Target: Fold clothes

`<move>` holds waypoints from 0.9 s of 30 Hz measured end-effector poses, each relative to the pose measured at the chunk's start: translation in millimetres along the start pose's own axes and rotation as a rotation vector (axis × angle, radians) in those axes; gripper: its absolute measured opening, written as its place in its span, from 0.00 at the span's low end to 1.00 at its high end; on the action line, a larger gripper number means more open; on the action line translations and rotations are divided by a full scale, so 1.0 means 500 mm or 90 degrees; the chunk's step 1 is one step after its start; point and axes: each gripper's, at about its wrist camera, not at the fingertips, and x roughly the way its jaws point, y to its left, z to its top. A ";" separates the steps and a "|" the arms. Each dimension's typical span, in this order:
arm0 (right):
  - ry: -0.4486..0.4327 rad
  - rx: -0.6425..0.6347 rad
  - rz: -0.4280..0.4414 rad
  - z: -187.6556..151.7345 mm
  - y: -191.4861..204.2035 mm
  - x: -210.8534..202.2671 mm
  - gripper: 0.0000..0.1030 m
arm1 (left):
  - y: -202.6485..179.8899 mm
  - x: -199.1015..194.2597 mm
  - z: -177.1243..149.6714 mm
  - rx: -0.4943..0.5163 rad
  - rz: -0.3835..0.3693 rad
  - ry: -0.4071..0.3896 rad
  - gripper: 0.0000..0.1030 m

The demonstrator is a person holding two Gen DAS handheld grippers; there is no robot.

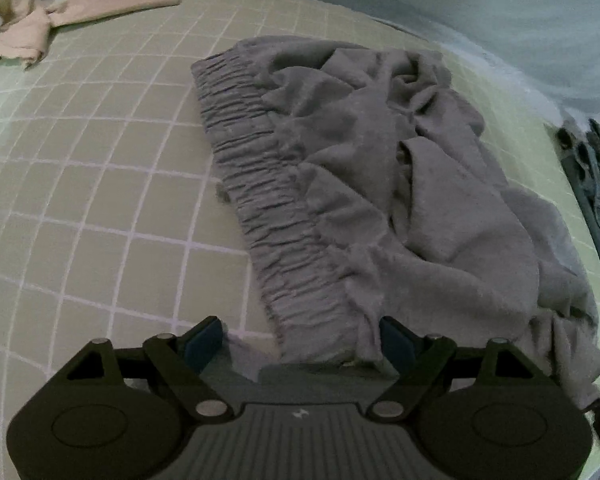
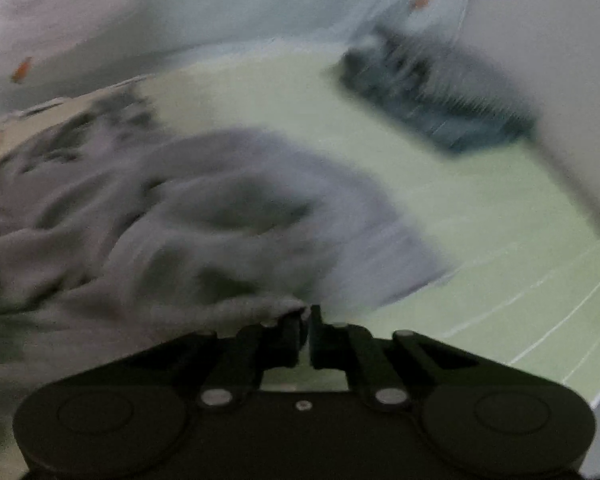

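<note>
Left claw [image 1: 302, 338] spread wide, straddling near waistband corner of grey pants [image 1: 372, 184] crumpled on green gridded mat [image 1: 100, 200]. Right claw [image 2: 309, 320] pressed together, pinching grey fabric edge. Beige garment [image 1: 60, 12] far left; dark folded garment [image 1: 596, 184] right.

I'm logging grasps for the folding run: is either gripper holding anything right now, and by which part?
The right gripper pinches an edge of the grey garment. The left gripper is open at the waistband, gripping nothing.
</note>
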 end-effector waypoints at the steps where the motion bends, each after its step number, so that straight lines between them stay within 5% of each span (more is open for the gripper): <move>1: -0.013 -0.013 -0.021 0.009 -0.021 0.003 0.29 | -0.003 0.000 -0.002 -0.012 -0.005 0.001 0.83; 3: -0.009 -0.012 -0.031 0.022 -0.055 0.013 0.58 | -0.014 0.001 -0.006 -0.027 -0.007 0.003 0.83; 10: 0.059 0.117 0.094 0.004 -0.096 0.031 0.69 | -0.035 0.008 -0.018 -0.055 -0.002 0.011 0.83; 17: 0.091 0.183 0.178 0.005 -0.070 0.054 0.69 | -0.041 -0.001 -0.033 -0.028 0.010 0.040 0.83; 20: 0.104 0.164 0.210 -0.002 -0.047 0.058 0.61 | -0.036 -0.004 -0.042 -0.019 0.009 0.048 0.83; 23: 0.086 0.085 0.160 0.008 -0.026 0.061 0.26 | -0.032 -0.010 -0.052 -0.014 0.009 0.058 0.83; 27: 0.062 0.101 0.085 0.058 -0.072 0.103 0.24 | -0.024 -0.024 -0.079 -0.007 -0.013 0.068 0.83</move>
